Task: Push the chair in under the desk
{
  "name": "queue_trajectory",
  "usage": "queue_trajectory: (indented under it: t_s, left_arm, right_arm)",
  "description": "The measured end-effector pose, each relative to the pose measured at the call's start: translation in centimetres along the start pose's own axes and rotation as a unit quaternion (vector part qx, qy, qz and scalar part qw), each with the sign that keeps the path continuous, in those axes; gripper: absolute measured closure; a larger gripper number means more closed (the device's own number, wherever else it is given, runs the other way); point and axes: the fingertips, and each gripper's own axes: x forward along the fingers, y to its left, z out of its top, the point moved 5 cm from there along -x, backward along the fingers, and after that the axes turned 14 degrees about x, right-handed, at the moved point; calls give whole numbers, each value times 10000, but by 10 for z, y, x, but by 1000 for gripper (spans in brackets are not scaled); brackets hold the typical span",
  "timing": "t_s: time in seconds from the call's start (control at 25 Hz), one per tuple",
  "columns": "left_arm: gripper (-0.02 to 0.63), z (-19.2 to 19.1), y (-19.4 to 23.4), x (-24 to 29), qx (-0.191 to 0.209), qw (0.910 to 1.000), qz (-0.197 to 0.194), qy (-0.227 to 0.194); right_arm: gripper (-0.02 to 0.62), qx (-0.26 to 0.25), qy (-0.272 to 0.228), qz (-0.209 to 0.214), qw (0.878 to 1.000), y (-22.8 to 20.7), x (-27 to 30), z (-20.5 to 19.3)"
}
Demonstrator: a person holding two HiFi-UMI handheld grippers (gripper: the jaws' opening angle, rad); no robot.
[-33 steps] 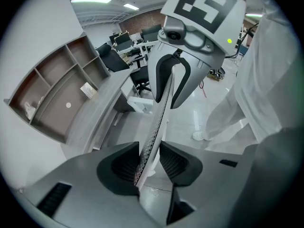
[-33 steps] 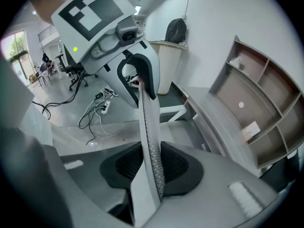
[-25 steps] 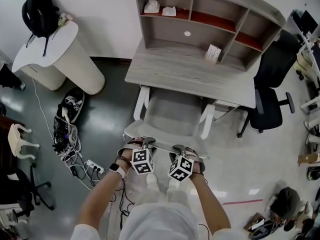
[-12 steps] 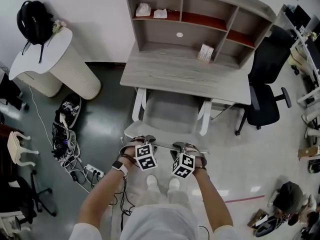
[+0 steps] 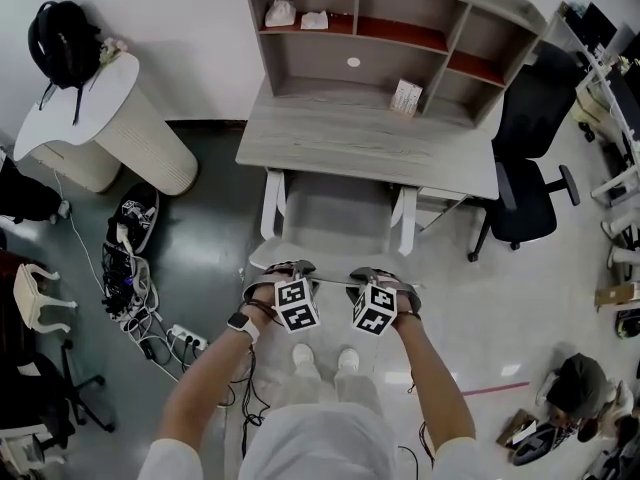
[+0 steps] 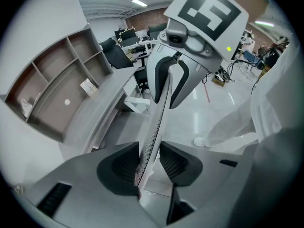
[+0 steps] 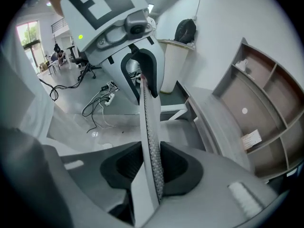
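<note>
The pale grey chair [image 5: 335, 223] stands with its seat partly under the wooden desk [image 5: 370, 148]; its white armrests reach below the desk's front edge. My left gripper [image 5: 290, 268] is shut on the left part of the backrest's thin top edge [image 5: 330, 280], and my right gripper [image 5: 378, 275] is shut on the right part. In the left gripper view the perforated backrest edge [image 6: 154, 127] runs between the pads of my left gripper [image 6: 145, 163]. The right gripper view shows that edge [image 7: 149, 127] pinched in my right gripper [image 7: 152, 167].
A black office chair [image 5: 530, 168] stands right of the desk. At the left are a white ribbed stand [image 5: 110, 118] with a black backpack [image 5: 60, 33], and cables with a power strip [image 5: 150, 303] on the floor. The person's feet [image 5: 320, 360] are just behind the chair.
The chair and both grippers on its backrest have moved a little toward the desk, so slightly less of the seat shows in front of the desk edge.
</note>
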Motion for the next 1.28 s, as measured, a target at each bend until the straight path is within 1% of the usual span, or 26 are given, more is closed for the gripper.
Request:
queue_trajectory:
  t_s: [0.12, 0.28, 0.6, 0.76, 0.84, 1.0, 1.28]
  left_arm:
    - [466, 8, 5, 2, -25, 10000, 28, -19]
    - [466, 11, 14, 4, -77, 10000, -31, -17]
    - [466, 13, 28, 8, -72, 9999, 117, 30]
    - [465, 6, 43, 11, -100, 9998, 136, 100]
    - [463, 3, 51, 13, -159, 9996, 207, 126]
    - [457, 1, 71, 20, -192, 9989, 375, 192]
    - [456, -2, 107, 32, -204, 9984, 497, 194]
  right_arm:
    - [477, 24, 42, 26, 10000, -8, -2, -3]
    - [476, -61, 31, -110, 9999, -17, -1, -2]
    - [477, -253, -16, -305, 9992, -31, 4, 1]
    - [483, -314, -56, -342, 9989, -40, 9, 12]
    - [485, -329, -67, -353, 9988, -46, 12, 16]
    - [486, -358, -89, -446, 9983, -64, 19, 25]
    - [486, -417, -89, -578, 9974, -98, 31, 39]
